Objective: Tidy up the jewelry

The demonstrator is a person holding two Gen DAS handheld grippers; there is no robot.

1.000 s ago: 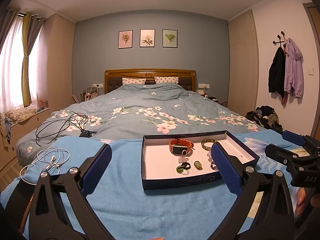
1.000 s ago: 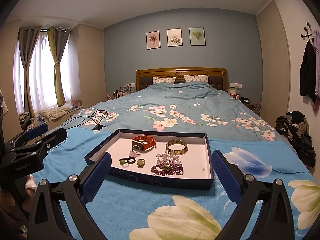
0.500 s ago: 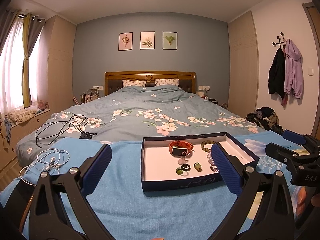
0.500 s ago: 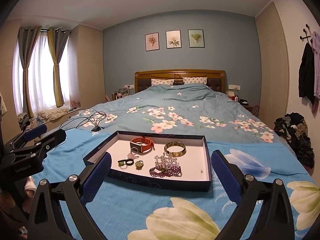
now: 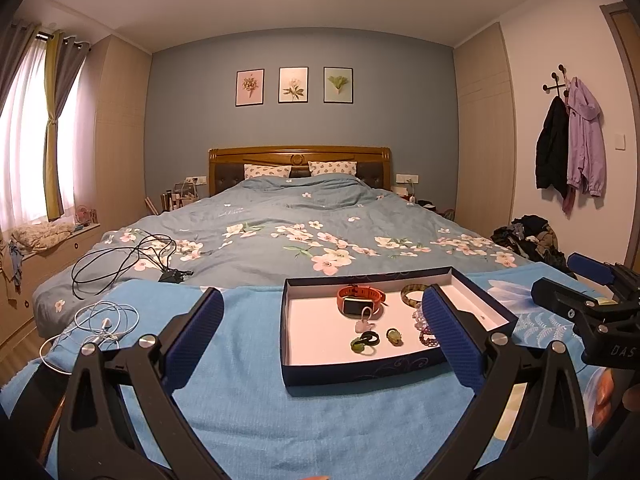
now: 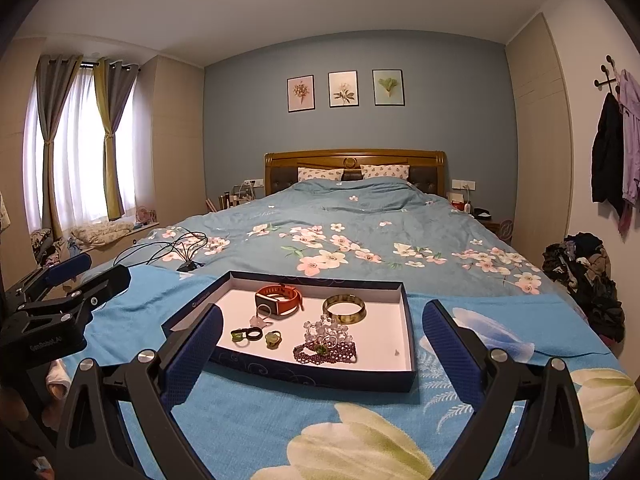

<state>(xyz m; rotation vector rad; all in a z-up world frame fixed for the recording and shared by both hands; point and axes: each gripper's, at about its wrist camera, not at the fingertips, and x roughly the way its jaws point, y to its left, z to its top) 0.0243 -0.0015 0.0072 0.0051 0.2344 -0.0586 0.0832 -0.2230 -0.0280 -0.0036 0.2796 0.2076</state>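
Both claws wide open, holding nothing, hovering over the blue cloth (image 6: 248, 420) at the foot of the bed.

Left claw (image 5: 320, 340): tray (image 5: 360, 374) ahead and right of centre; right finger overlaps the tray's right part in view.
Right claw (image 6: 320, 344): tray (image 6: 316, 380) dead ahead, between the fingers. Looks nearer and better lined up.

All jewelry seen sits in the tray: watch (image 6: 279, 300) far-left, bangle (image 6: 344, 309) far-right, rings (image 6: 248, 335) and green ring (image 6: 273, 339) near-left, clear cluster (image 6: 326, 328) touching bead bracelet (image 6: 326, 352) near-centre. Bead bracelet long axis across the right claw's view.

Loose, unsorted lay fits either stage: gathered in tray, or awaiting sorting out. No call on which.
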